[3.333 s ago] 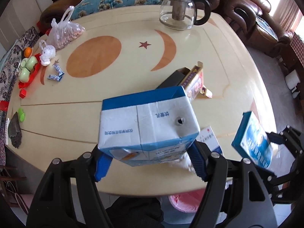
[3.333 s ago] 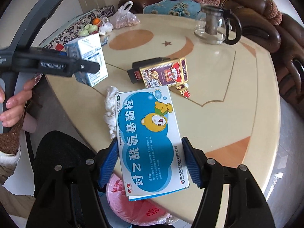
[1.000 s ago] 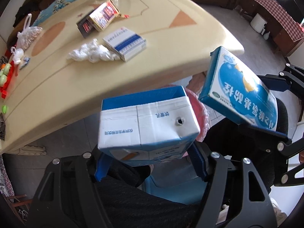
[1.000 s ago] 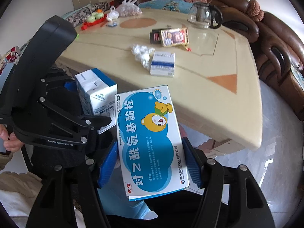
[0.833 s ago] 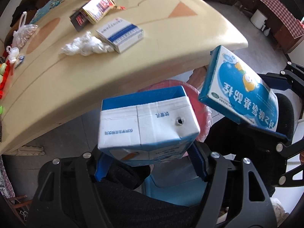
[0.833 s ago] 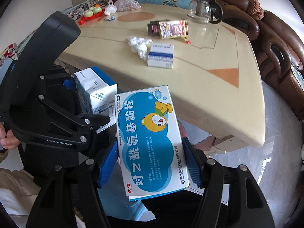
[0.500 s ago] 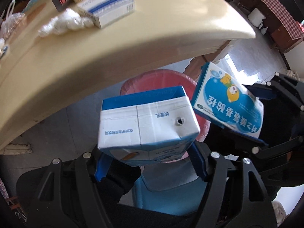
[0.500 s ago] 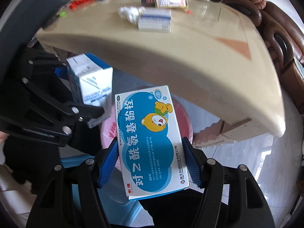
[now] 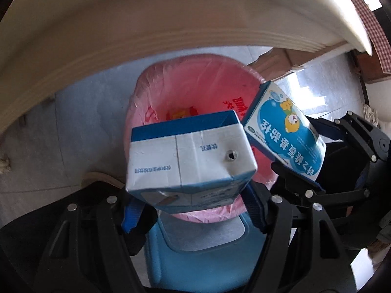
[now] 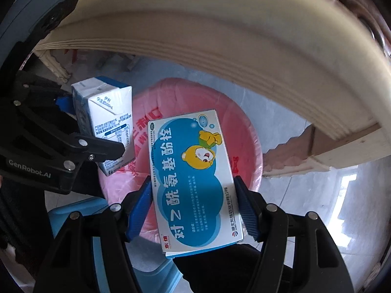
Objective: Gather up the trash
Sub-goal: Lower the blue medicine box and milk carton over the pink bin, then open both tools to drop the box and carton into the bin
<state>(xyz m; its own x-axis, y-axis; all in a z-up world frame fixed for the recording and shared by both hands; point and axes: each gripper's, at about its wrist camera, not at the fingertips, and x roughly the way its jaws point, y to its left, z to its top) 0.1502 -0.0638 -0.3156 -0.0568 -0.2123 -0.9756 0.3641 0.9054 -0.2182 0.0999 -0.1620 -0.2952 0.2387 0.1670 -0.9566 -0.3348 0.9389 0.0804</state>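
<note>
The left tool [image 9: 190,207] clamps a white-and-blue cardboard drink carton [image 9: 190,161] between its blue pads, holding it above a round bin lined with a pink plastic bag [image 9: 193,78]. The right tool [image 10: 193,210] grips a flat blue-and-white medicine box printed with a cartoon bear [image 10: 193,178], also over the bin's mouth, just beside the carton. Inside the pink liner only a small red-and-yellow scrap [image 9: 179,113] shows at the bottom. The cream wooden surface's edge [image 9: 146,29] arcs overhead, and a blue plastic stool [image 9: 202,251] sits near the bin.
</note>
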